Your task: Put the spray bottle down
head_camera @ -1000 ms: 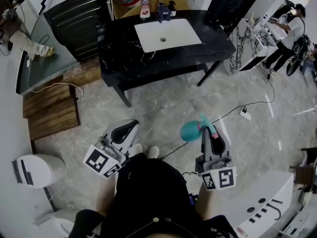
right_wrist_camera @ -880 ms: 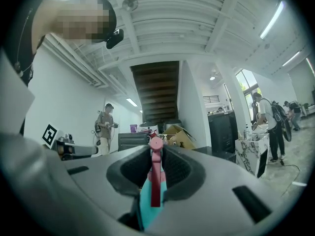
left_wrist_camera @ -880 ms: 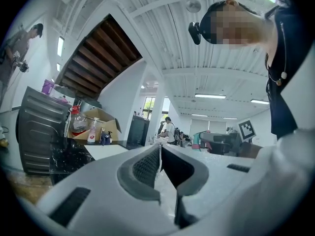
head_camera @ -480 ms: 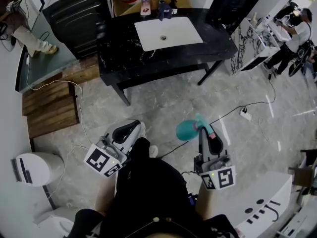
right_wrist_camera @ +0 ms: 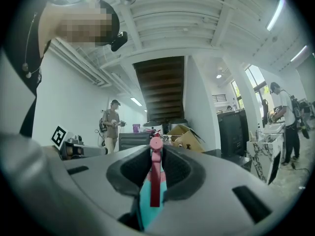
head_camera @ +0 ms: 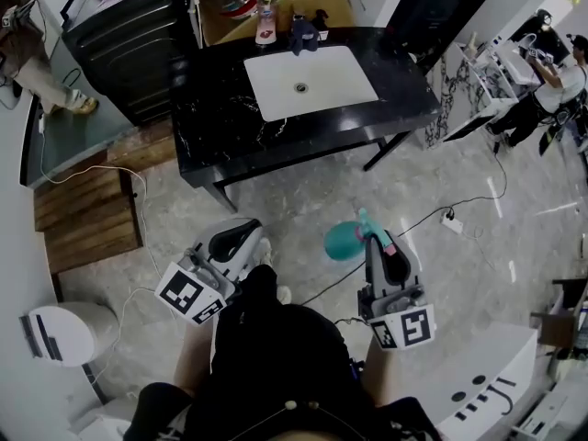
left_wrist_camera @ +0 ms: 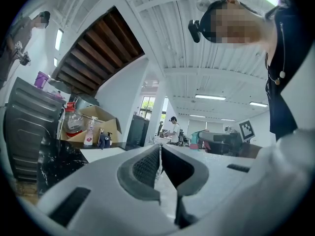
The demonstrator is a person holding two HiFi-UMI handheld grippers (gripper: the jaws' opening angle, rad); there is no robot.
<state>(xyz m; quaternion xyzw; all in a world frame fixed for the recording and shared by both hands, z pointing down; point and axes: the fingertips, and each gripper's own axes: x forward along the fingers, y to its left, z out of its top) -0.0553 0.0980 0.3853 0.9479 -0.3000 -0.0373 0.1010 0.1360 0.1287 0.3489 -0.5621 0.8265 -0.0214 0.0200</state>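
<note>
In the head view my right gripper (head_camera: pixel 372 239) is shut on a teal spray bottle (head_camera: pixel 344 243) with a pink trigger, held level above the marble floor. The bottle's round body sticks out to the left of the jaws. In the right gripper view the pink trigger (right_wrist_camera: pixel 155 173) stands upright between the pads and the teal body (right_wrist_camera: pixel 145 208) shows below; the right gripper (right_wrist_camera: pixel 156 149) points toward the counter. My left gripper (head_camera: pixel 252 231) is level at the left, its pads almost touching and nothing between them; the left gripper (left_wrist_camera: pixel 160 149) faces the same counter.
A black marble counter (head_camera: pixel 213 108) with a white sink (head_camera: pixel 310 81) stands ahead; small bottles (head_camera: pixel 266 18) line its back edge. A cable and power strip (head_camera: pixel 450 220) lie on the floor at right. Wooden pallets (head_camera: pixel 87 219) and a white fixture (head_camera: pixel 64 333) sit left. A person (head_camera: pixel 556 72) stands far right.
Both grippers, the right one still holding the spray bottle, have moved forward toward the black counter, which now sits lower and nearer in the head view.
</note>
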